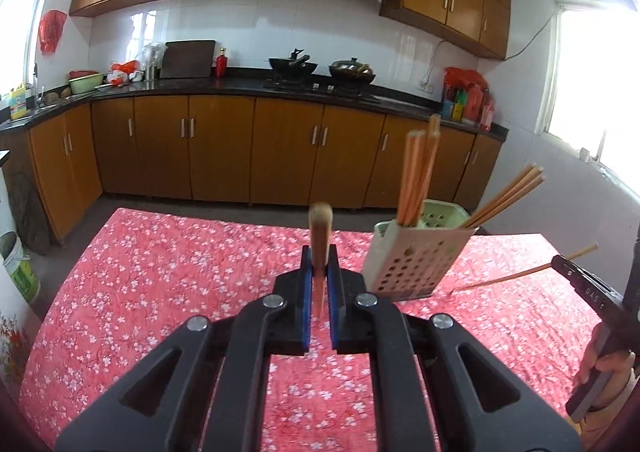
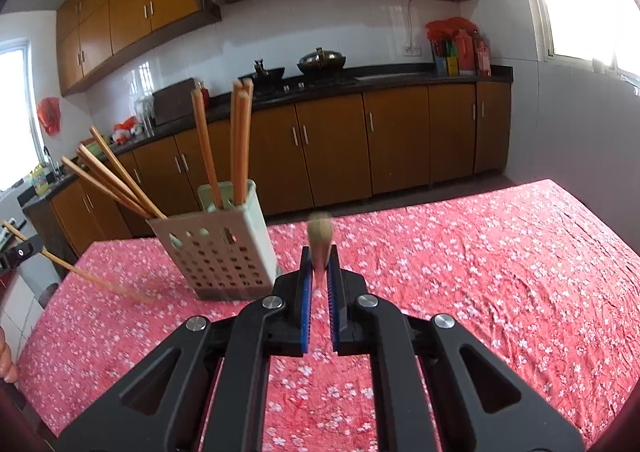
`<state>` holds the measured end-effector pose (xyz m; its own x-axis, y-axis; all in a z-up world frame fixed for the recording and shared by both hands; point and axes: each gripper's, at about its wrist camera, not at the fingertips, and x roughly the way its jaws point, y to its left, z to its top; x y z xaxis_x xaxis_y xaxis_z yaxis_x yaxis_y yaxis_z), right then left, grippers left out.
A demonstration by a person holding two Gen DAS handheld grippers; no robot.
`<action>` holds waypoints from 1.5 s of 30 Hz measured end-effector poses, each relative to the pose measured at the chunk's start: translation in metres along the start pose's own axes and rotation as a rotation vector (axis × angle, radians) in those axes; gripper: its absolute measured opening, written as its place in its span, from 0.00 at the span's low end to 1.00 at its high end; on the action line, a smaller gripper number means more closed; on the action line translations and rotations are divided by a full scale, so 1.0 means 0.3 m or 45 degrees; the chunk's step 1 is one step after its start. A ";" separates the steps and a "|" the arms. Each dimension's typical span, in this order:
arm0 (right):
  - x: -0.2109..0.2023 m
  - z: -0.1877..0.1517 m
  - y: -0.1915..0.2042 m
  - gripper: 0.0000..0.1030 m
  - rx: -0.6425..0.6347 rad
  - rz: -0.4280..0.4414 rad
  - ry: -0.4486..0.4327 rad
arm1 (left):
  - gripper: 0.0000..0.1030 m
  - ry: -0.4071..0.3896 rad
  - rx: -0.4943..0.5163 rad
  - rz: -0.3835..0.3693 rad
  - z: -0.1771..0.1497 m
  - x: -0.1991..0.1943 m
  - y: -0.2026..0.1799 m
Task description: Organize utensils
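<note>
From the left wrist view, the left hand-held gripper [image 1: 320,272] is clamped on a single wooden chopstick [image 1: 320,236], which pokes up and forward between its blue pads, above a bench covered in a red flowered cloth [image 1: 160,272]. Just to the right stands a pale perforated utensil holder [image 1: 412,264] with several chopsticks already leaning inside it. At the far right edge, the right hand-held gripper [image 1: 568,266] holds another chopstick at a slant. From the right wrist view, the right hand-held gripper [image 2: 320,272] is likewise closed on a chopstick [image 2: 319,236], and the holder [image 2: 220,252] sits to the left, near the bench edge. The risk, as a judgement: the thin stick may pivot or slip in either grip. A tip might also catch the holder's rim or the leaning sticks, and the light holder looks likely to tip if nudged by two hands at once.
</note>
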<state>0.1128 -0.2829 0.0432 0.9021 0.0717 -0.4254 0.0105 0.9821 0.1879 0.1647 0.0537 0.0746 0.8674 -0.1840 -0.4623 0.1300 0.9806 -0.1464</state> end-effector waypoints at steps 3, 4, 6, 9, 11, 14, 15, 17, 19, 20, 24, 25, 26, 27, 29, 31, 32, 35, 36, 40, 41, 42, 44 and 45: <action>-0.037 0.038 0.025 0.07 -0.003 0.039 -0.050 | 0.08 -0.029 0.008 -0.030 0.026 -0.030 -0.025; -0.050 0.054 0.033 0.07 -0.002 0.058 -0.068 | 0.08 -0.038 0.010 -0.039 0.036 -0.036 -0.034; -0.074 0.081 0.053 0.07 -0.001 0.091 -0.101 | 0.08 -0.062 0.018 -0.065 0.063 -0.058 -0.057; -0.113 0.125 0.085 0.07 0.000 0.154 -0.159 | 0.08 -0.106 0.035 -0.092 0.100 -0.079 -0.089; -0.138 0.155 0.102 0.07 -0.001 0.187 -0.200 | 0.08 -0.144 0.044 -0.119 0.131 -0.095 -0.128; -0.168 0.212 0.144 0.07 -0.010 0.236 -0.285 | 0.08 -0.197 0.055 -0.148 0.175 -0.107 -0.179; -0.172 0.226 0.154 0.07 -0.011 0.246 -0.307 | 0.08 -0.218 0.055 -0.158 0.190 -0.112 -0.197; -0.176 0.260 0.180 0.07 -0.014 0.262 -0.361 | 0.08 -0.269 0.053 -0.173 0.237 -0.117 -0.241; -0.179 0.290 0.195 0.07 -0.016 0.270 -0.408 | 0.08 -0.333 0.048 -0.177 0.291 -0.118 -0.281; -0.179 0.296 0.196 0.07 -0.018 0.269 -0.422 | 0.08 -0.357 0.044 -0.175 0.315 -0.120 -0.292; -0.135 0.338 0.214 0.07 -0.040 0.246 -0.476 | 0.08 -0.469 0.024 -0.132 0.399 -0.098 -0.337; -0.120 0.342 0.214 0.07 -0.041 0.240 -0.476 | 0.08 -0.489 0.022 -0.115 0.412 -0.084 -0.345; -0.099 0.344 0.213 0.07 -0.042 0.236 -0.471 | 0.08 -0.497 0.022 -0.107 0.421 -0.075 -0.351; -0.082 0.342 0.215 0.07 -0.043 0.232 -0.463 | 0.08 -0.500 0.022 -0.095 0.426 -0.051 -0.358; -0.030 0.335 0.213 0.07 -0.047 0.221 -0.436 | 0.08 -0.483 0.020 -0.086 0.425 -0.005 -0.365; 0.008 0.315 0.212 0.07 -0.048 0.208 -0.406 | 0.08 -0.451 0.018 -0.080 0.415 0.045 -0.365; 0.028 0.303 0.209 0.07 -0.046 0.203 -0.387 | 0.08 -0.426 0.012 -0.077 0.404 0.083 -0.363; 0.070 0.285 0.212 0.08 -0.043 0.201 -0.335 | 0.08 -0.357 -0.013 -0.081 0.383 0.169 -0.338; 0.088 0.279 0.208 0.08 -0.039 0.207 -0.302 | 0.08 -0.335 -0.024 -0.087 0.374 0.187 -0.326; 0.065 0.260 0.190 0.23 -0.035 0.210 -0.302 | 0.25 -0.313 -0.069 -0.085 0.354 0.193 -0.276; 0.047 0.257 0.179 0.41 -0.025 0.202 -0.320 | 0.39 -0.323 -0.077 -0.077 0.354 0.180 -0.266; 0.030 0.256 0.174 0.47 -0.017 0.199 -0.334 | 0.46 -0.333 -0.085 -0.070 0.354 0.164 -0.252; -0.011 0.255 0.156 0.47 -0.014 0.190 -0.350 | 0.53 -0.353 -0.097 -0.055 0.354 0.124 -0.225; -0.029 0.254 0.148 0.47 -0.013 0.183 -0.354 | 0.60 -0.359 -0.099 -0.047 0.351 0.107 -0.212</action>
<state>0.1383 -0.2532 0.1227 0.9774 0.1611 -0.1367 -0.1288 0.9672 0.2191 0.2348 -0.0076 0.1614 0.9633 -0.1833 -0.1960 0.1365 0.9635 -0.2302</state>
